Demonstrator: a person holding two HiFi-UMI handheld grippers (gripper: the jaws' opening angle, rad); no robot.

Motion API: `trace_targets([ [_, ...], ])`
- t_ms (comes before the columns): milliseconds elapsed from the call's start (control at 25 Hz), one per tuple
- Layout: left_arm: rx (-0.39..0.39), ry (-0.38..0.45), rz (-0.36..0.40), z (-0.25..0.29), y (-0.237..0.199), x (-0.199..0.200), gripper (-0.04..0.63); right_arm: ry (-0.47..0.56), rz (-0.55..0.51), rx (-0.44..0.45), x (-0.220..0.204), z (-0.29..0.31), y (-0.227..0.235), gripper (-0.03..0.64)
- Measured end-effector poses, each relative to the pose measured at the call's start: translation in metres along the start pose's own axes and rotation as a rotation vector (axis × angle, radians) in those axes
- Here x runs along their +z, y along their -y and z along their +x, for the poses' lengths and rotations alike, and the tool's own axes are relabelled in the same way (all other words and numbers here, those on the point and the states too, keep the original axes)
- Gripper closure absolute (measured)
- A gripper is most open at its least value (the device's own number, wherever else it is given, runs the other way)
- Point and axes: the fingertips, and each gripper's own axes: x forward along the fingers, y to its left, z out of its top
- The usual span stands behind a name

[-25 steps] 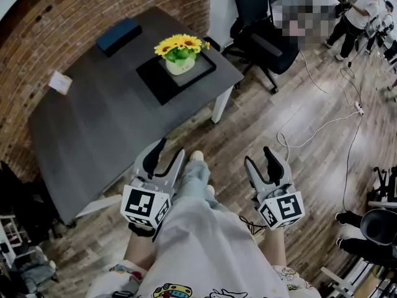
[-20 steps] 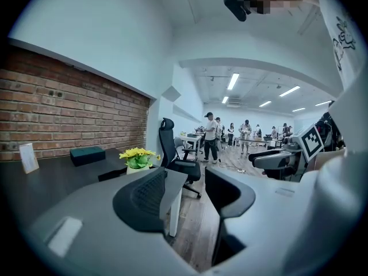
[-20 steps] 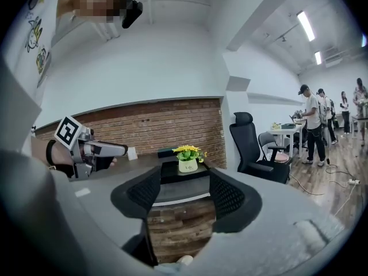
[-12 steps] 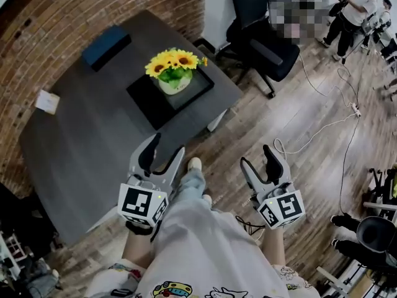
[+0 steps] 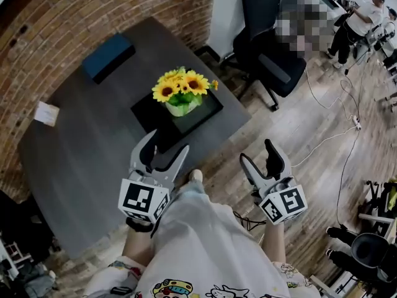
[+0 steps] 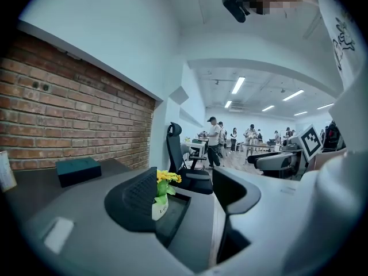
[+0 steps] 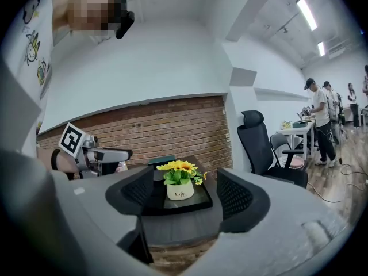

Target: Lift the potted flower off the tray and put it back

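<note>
A potted flower [image 5: 182, 93], yellow blooms in a white pot, stands on a black tray [image 5: 205, 112] near the right corner of a dark table [image 5: 80, 148]. My left gripper [image 5: 162, 152] hovers over the table's near edge, short of the tray; its jaws are opening and hold nothing. My right gripper [image 5: 260, 157] hangs over the wooden floor right of the table, jaws opening and empty. The right gripper view shows the potted flower [image 7: 180, 183] framed between the jaws, well ahead. In the left gripper view the potted flower [image 6: 162, 194] is half hidden behind the left jaw.
A dark blue box [image 5: 108, 56] and a white card [image 5: 46, 113] lie on the table's far side. A brick wall [image 5: 68, 17] runs behind. Black office chairs [image 5: 267, 42] stand right of the table. Cables [image 5: 335, 129] trail on the floor; people [image 5: 356, 17] stand far right.
Both grippers have moved toward the table and their jaws have spread wider. The left one now reaches over the table's edge. The flower and tray look nearer.
</note>
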Motion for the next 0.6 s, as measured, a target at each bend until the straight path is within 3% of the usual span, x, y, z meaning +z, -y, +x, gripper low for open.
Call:
trace_targets([
  [600, 0.019, -0.035, -0.046, 0.005, -0.028, -0.008, 0.242, -0.061, -0.039, 0.087, 0.01, 0.051, -0.007, 0.228],
])
